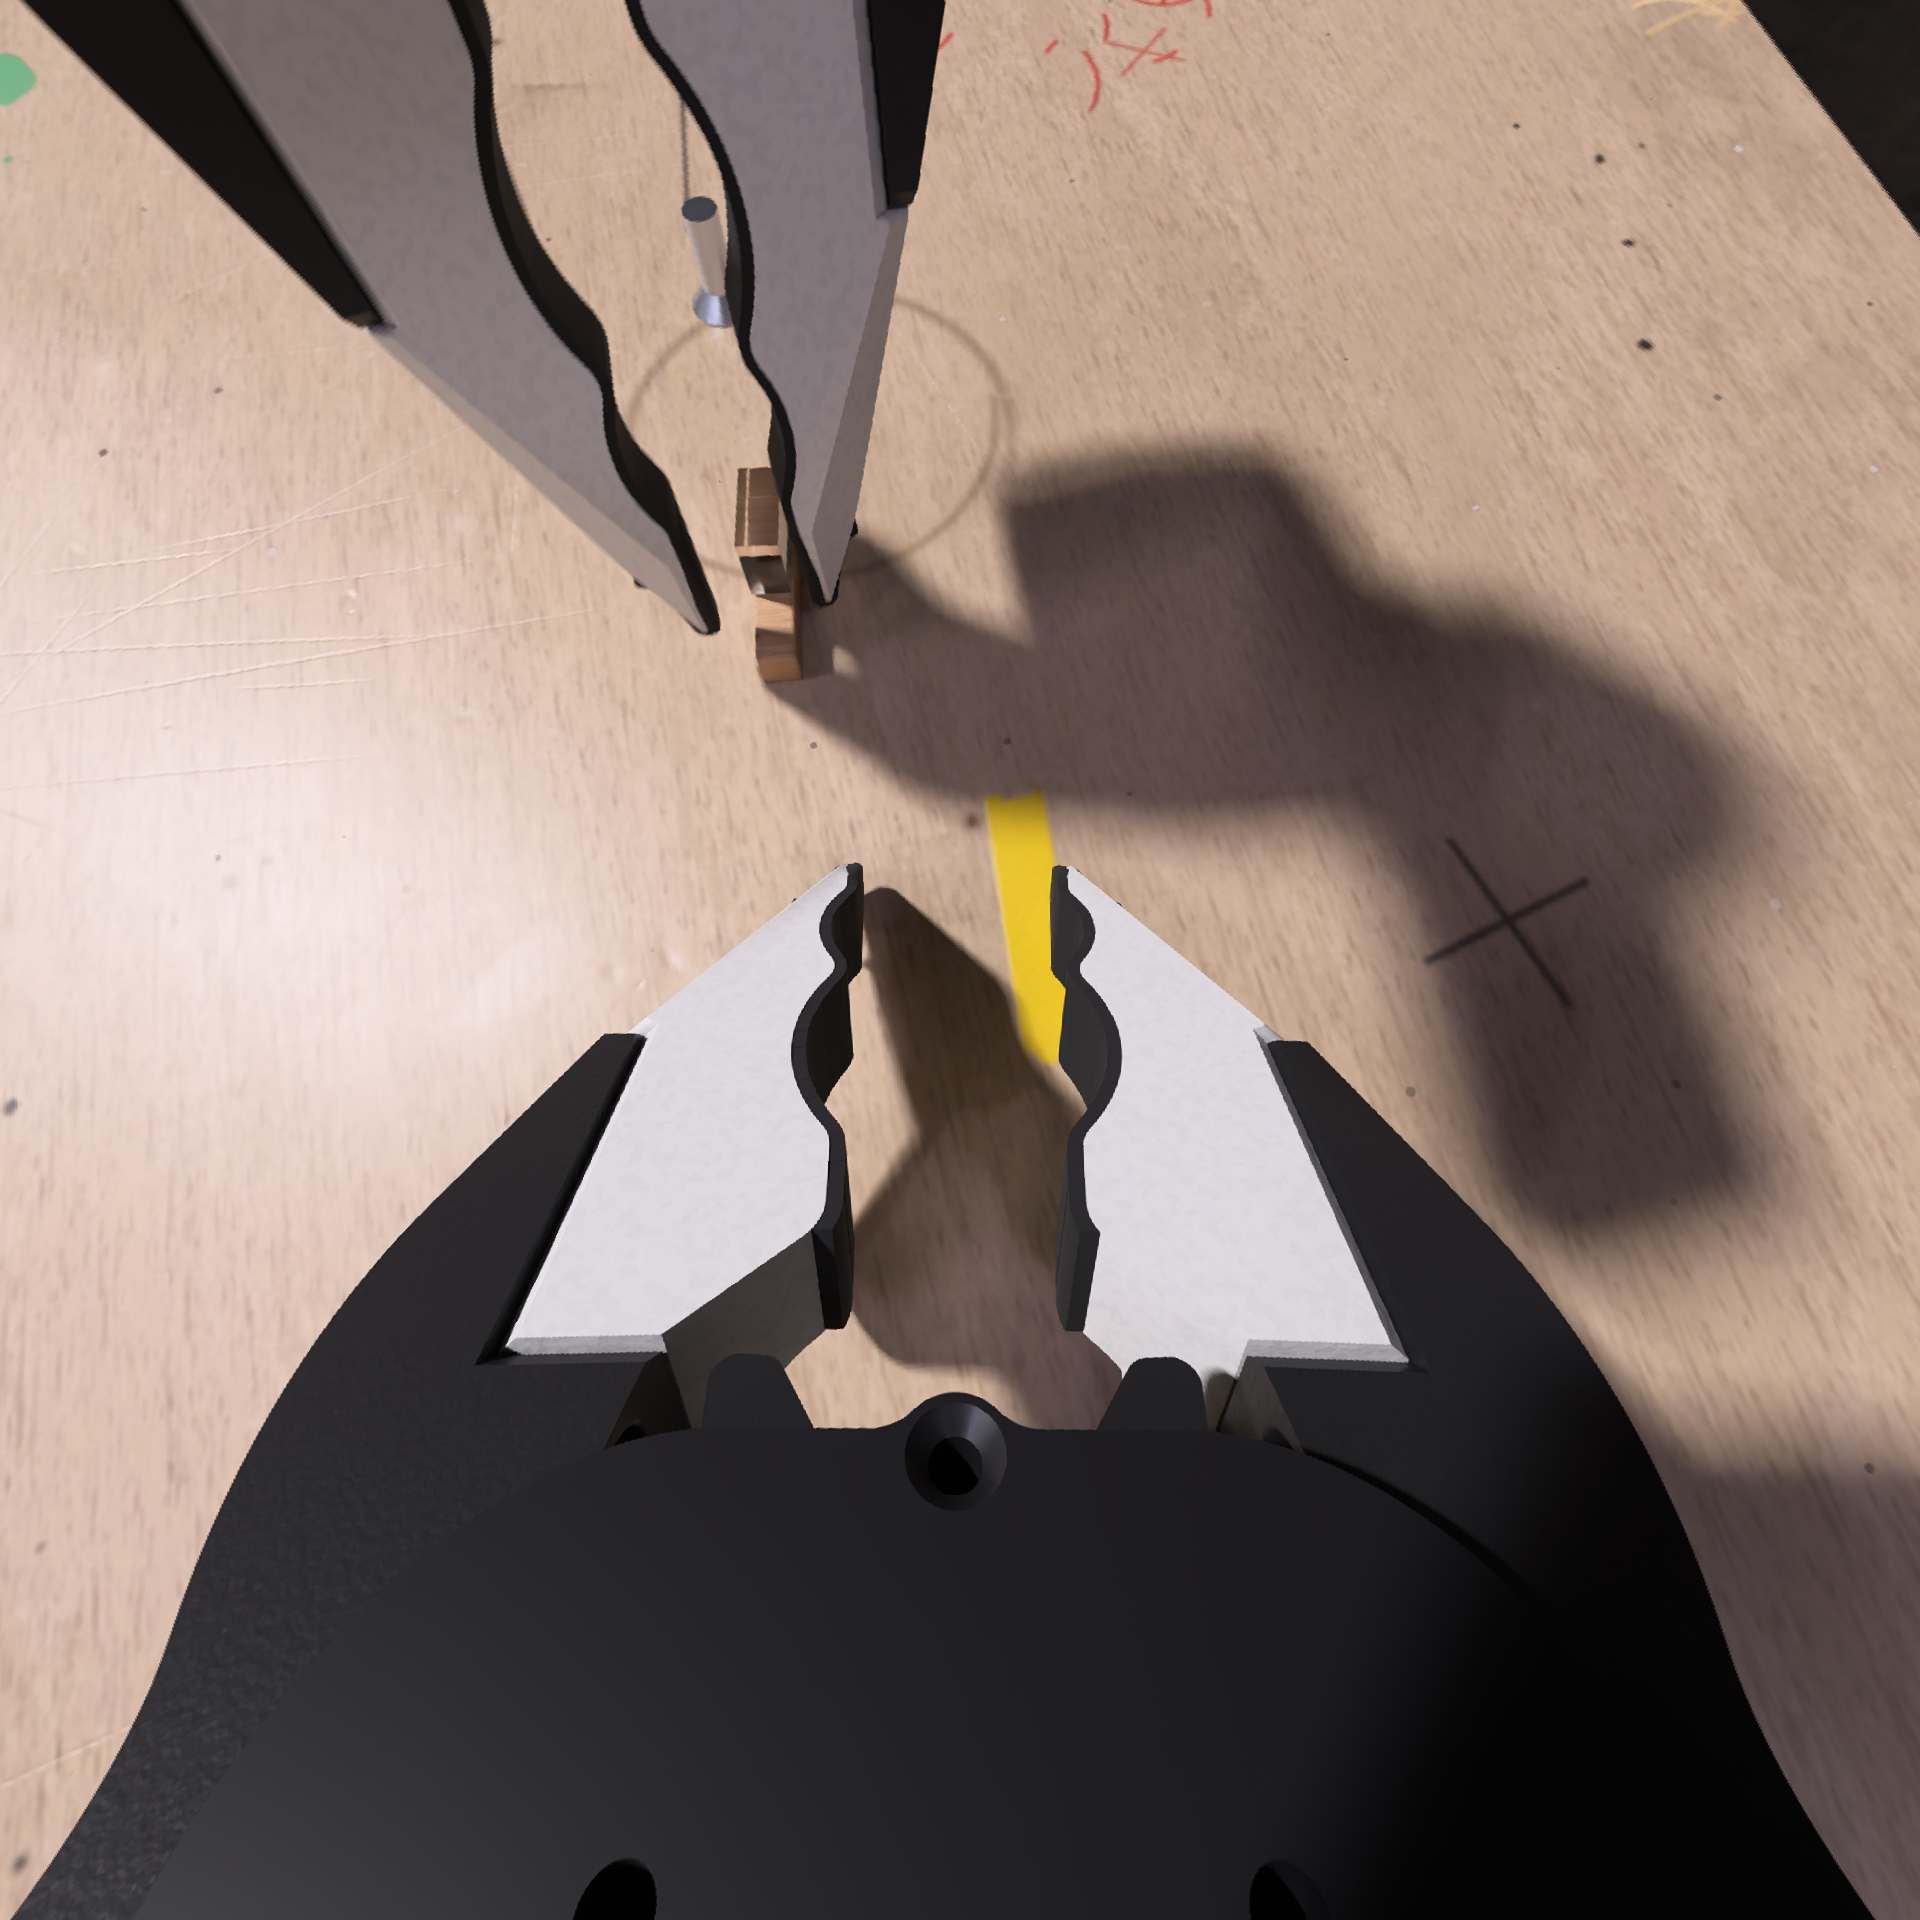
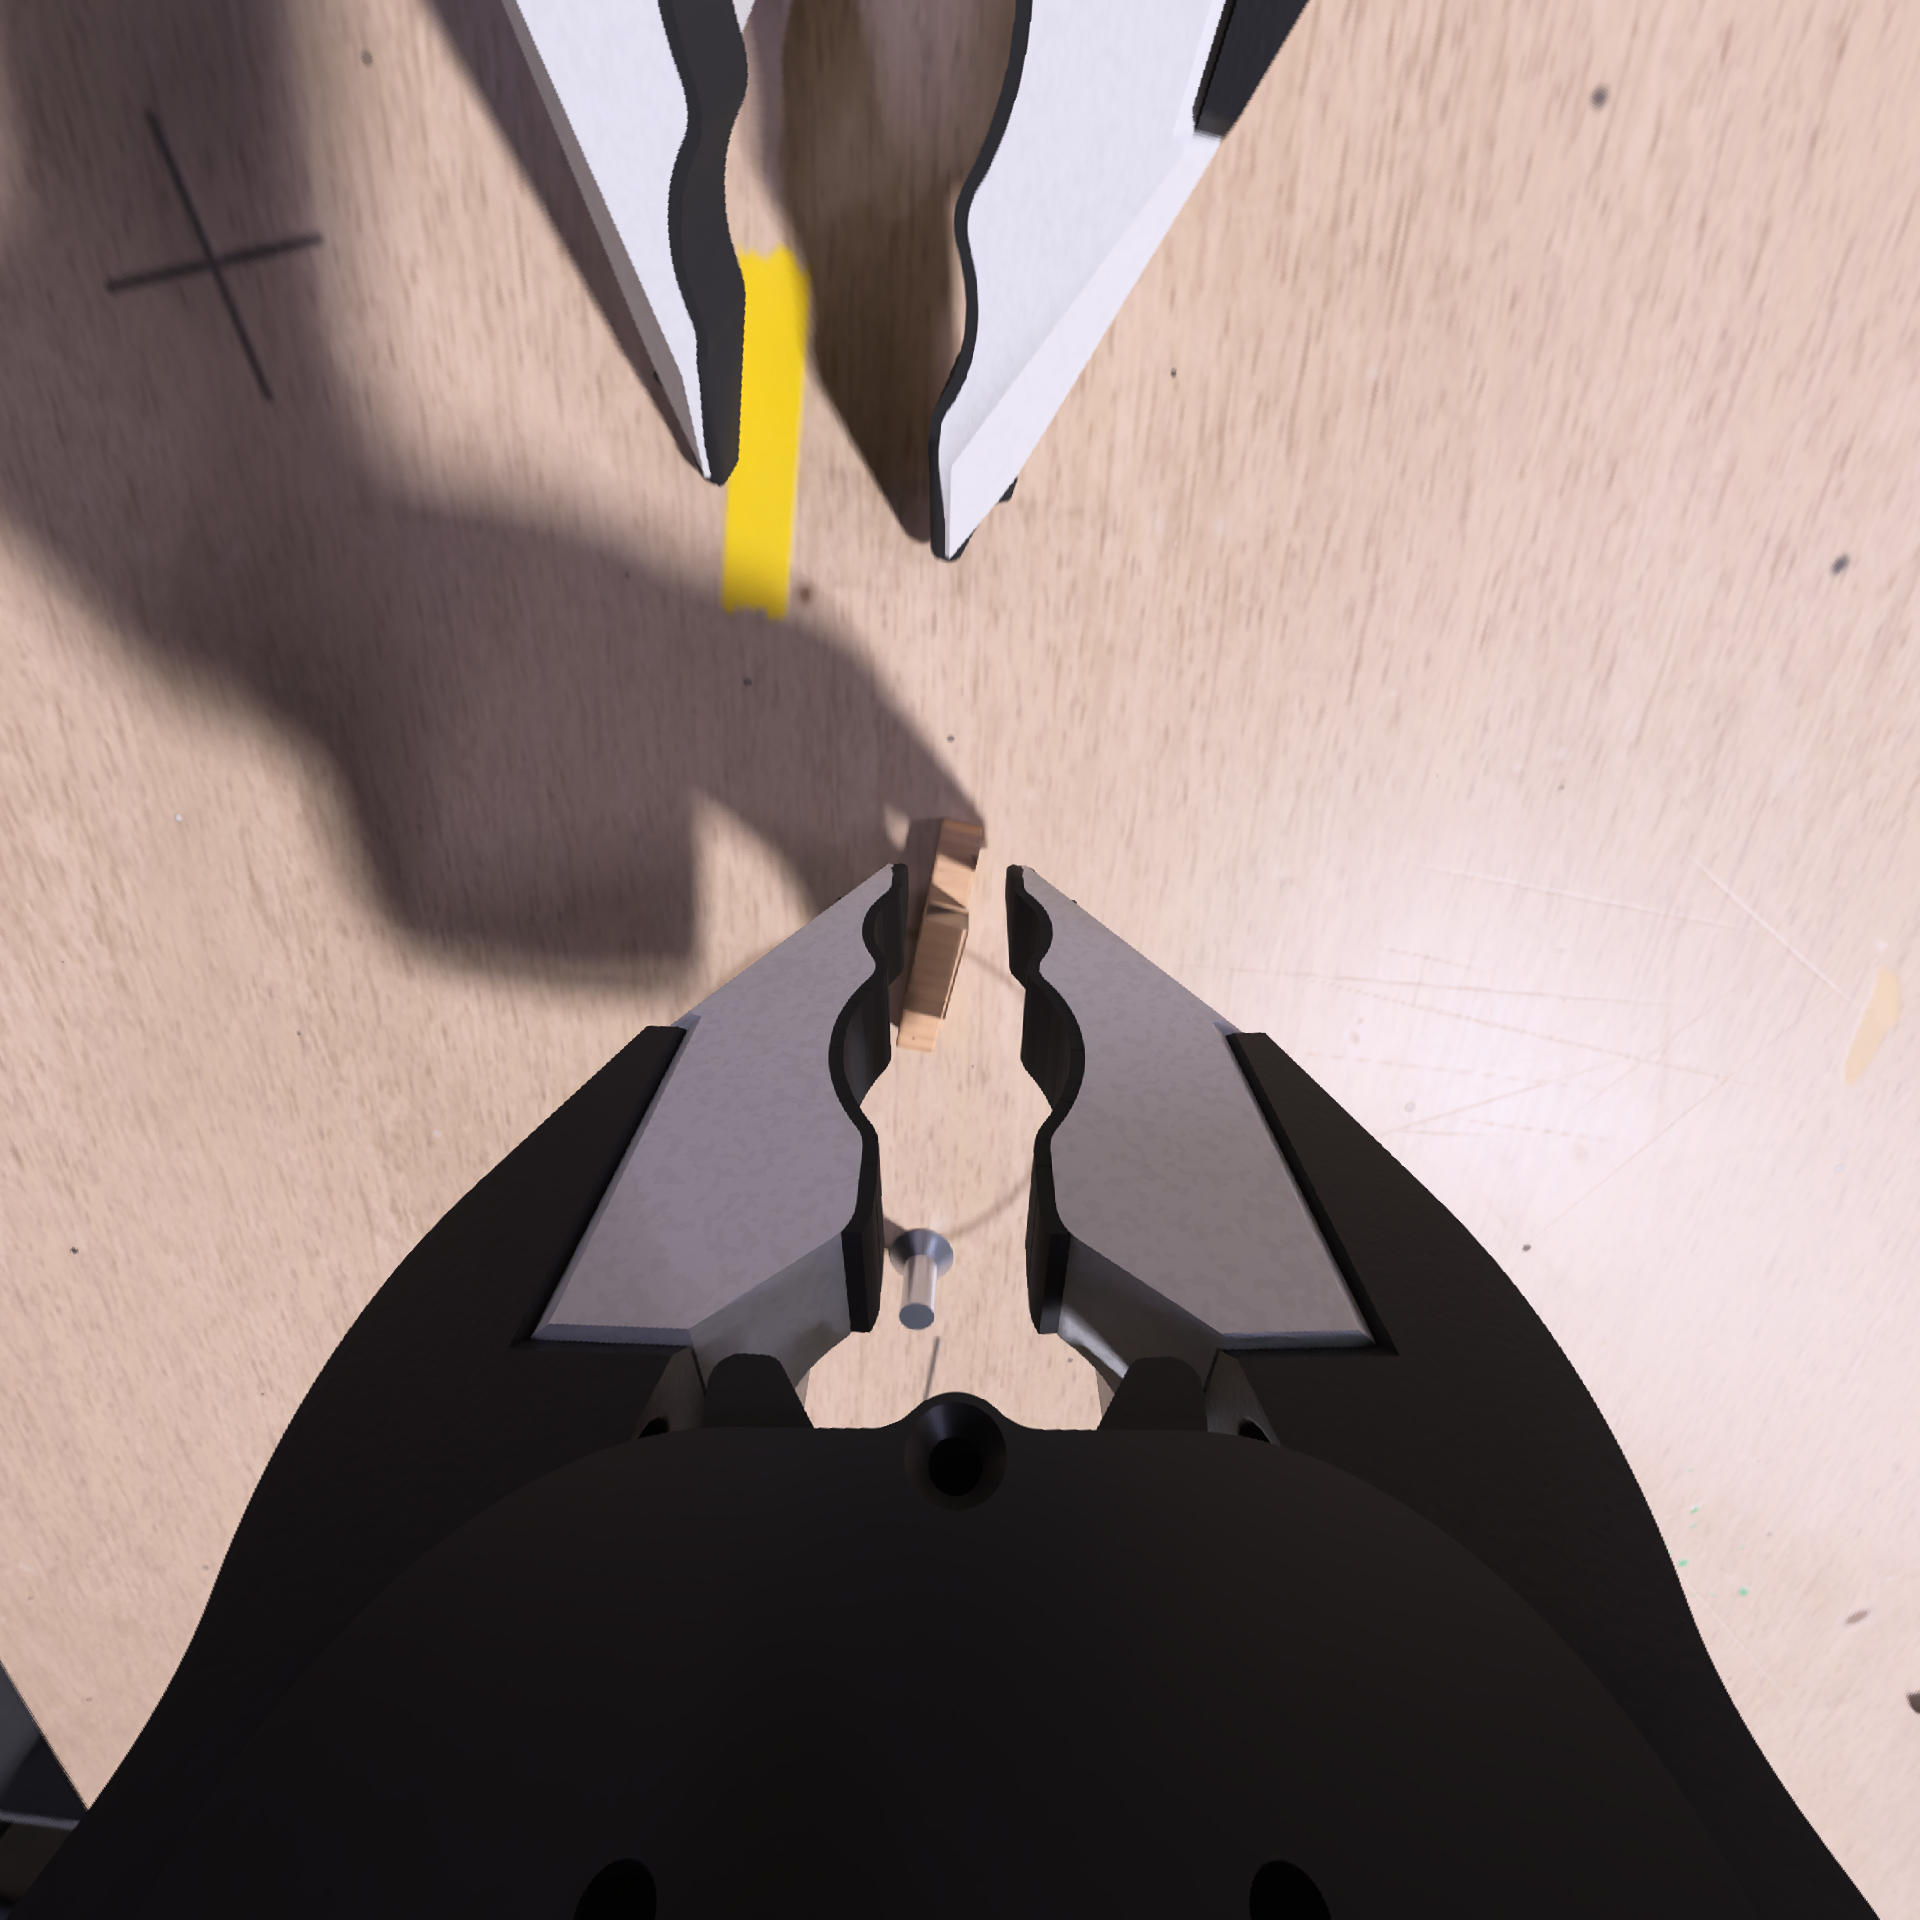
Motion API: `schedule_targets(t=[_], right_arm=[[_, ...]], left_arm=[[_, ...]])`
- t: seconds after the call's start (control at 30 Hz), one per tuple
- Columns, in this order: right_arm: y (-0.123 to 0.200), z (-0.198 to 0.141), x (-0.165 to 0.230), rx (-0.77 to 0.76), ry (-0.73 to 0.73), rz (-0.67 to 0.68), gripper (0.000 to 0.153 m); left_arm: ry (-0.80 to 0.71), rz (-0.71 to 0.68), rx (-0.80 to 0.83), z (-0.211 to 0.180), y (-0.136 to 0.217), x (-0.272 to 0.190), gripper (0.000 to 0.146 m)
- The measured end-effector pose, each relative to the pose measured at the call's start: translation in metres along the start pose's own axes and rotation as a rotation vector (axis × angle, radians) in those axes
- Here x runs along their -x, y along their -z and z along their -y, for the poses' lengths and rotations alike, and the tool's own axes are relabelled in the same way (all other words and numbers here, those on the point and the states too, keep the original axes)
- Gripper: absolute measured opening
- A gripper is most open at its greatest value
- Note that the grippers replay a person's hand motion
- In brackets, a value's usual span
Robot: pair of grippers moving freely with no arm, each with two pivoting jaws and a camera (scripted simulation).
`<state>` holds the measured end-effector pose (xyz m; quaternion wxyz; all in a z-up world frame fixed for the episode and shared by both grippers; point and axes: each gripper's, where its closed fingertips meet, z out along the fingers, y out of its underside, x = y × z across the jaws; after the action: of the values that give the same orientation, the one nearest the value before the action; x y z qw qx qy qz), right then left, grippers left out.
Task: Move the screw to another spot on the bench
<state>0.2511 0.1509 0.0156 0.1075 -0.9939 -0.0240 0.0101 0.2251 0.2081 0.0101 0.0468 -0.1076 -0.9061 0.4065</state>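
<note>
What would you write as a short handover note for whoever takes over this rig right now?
Left gripper: open, holding nothing, above the yellow tape.
Right gripper: open, holding nothing, its tips low on either side of a small wooden block, not on the screw.
Screw: lying on the bench, under the right gripper between the bases of its fingers, by a pencilled circle.
Done: nothing visible yet; the screw is ungrasped.
Left: grasp the screw, carry it elsewhere on the bench, let go.
</note>
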Motion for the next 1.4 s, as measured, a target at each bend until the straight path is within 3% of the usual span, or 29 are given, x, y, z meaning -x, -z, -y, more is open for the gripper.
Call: schedule_targets(t=[0.23, 0.33, 0.4, 0.47, 0.53, 0.63, 0.77, 0.87, 1.03, 1.2, 1.4], right_arm=[[-0.001, 0.005, -0.002, -0.051, -0.019, 0.021, 0.018], [0.007, 0.002, -0.008, -0.185, -0.032, -0.047, 0.021], [0.029, 0.0, -0.011, -0.341, -0.104, -0.068, 0.03], [0.049, -0.019, -0.015, -0.404, -0.183, -0.098, 0.041], [0.055, -0.052, -0.016, -0.364, -0.21, -0.166, 0.049], [0.045, -0.089, -0.006, -0.319, -0.267, -0.161, 0.052], [0.024, -0.104, 0.001, -0.311, -0.286, -0.155, 0.052], [0.017, -0.101, 0.002, -0.323, -0.287, -0.137, 0.044], [0.016, -0.098, 0.008, -0.326, -0.291, -0.12, 0.009], [0.02, -0.077, 0.024, -0.386, -0.288, -0.141, 0.008], [0.019, -0.03, 0.046, -0.442, -0.16, -0.114, 0.008]], left_arm=[[-0.007, -0.011, -0.001, 0.0, 0.0, -0.002, 0.036], [-0.006, 0.002, -0.003, 0.001, 0.0, -0.002, 0.037], [-0.006, 0.002, -0.003, 0.001, 0.0, -0.002, 0.037], [-0.005, 0.001, -0.003, 0.001, 0.0, -0.002, 0.037], [-0.008, 0.004, -0.004, 0.001, 0.0, -0.002, 0.037], [-0.014, 0.011, -0.004, 0.001, 0.0, -0.002, 0.037], [-0.015, 0.012, -0.005, 0.001, 0.001, -0.001, 0.037], [-0.013, 0.013, -0.005, 0.0, 0.001, -0.001, 0.037], [-0.025, 0.017, -0.007, 0.0, 0.003, -0.003, 0.037], [-0.031, 0.022, -0.001, 0.0, 0.002, -0.003, 0.037], [-0.03, 0.02, -0.001, 0.001, 0.001, -0.004, 0.036]])
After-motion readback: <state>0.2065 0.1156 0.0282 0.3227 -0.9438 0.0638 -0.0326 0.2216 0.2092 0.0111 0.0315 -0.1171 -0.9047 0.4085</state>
